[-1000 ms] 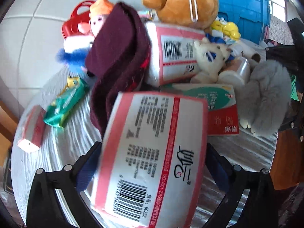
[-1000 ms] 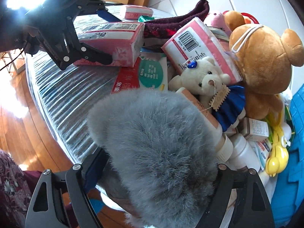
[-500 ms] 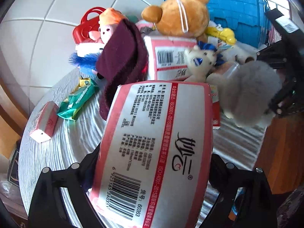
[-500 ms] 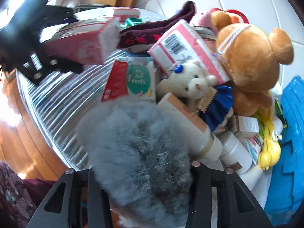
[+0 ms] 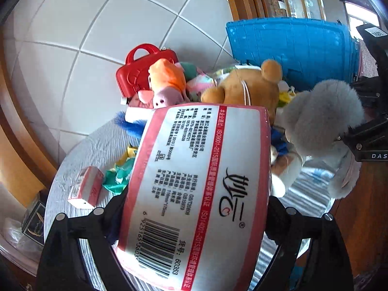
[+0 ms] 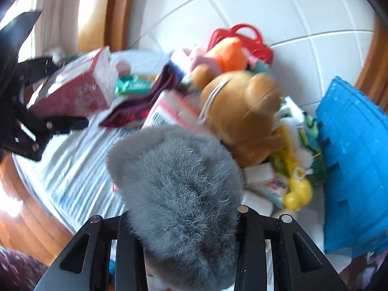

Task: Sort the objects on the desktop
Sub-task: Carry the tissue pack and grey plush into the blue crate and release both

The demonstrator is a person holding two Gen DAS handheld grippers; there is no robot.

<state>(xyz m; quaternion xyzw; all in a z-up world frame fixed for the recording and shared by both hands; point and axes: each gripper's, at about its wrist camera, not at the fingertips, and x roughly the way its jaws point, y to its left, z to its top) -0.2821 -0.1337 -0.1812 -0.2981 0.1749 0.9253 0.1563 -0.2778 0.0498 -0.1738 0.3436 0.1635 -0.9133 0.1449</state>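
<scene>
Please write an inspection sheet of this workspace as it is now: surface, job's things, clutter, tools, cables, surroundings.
Surface: round table with a ribbed silver cover.
Job's things: tissue pack in the left tool; grey furry item in the right tool.
Clutter: brown teddy bear, red toy case, maroon cloth, small pink box, yellow toy.
Tools: both shut on their loads.
Cables: nothing seen.
Surroundings: white tiled wall, blue crate, wooden floor.

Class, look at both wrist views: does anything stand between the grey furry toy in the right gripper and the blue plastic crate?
Yes. The right gripper holds the grey furry toy up, and the brown teddy bear and yellow duck toy lie heaped against the blue plastic crate. Passing above the heap looks clear.
</scene>
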